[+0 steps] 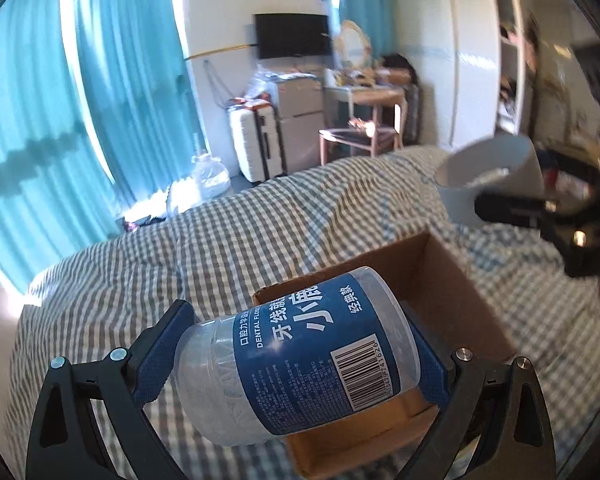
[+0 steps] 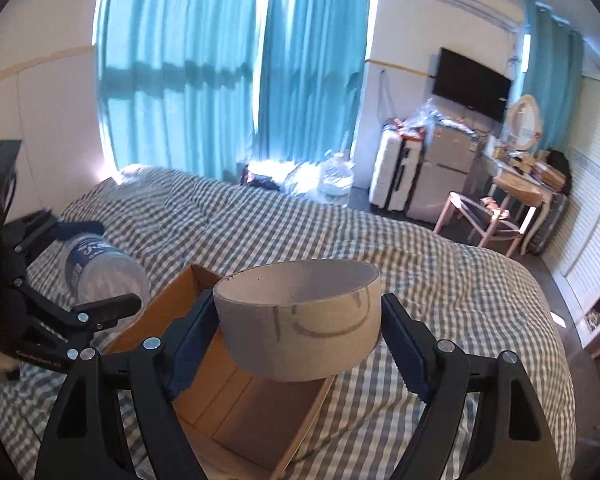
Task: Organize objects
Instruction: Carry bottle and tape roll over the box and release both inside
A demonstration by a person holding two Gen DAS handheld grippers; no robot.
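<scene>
My left gripper is shut on a clear plastic dental floss jar with a blue label, held on its side above the near left corner of an open cardboard box. The box lies on the checked bed and looks empty. My right gripper is shut on a wide cardboard ring, like a tape core, held above the box. In the right wrist view the left gripper and the jar show at the left. In the left wrist view the ring and right gripper show at the upper right.
The bed's grey checked duvet fills the space around the box. Beyond it stand turquoise curtains, a white suitcase, a small fridge, a wall TV, a dressing table with chair, and a white wardrobe.
</scene>
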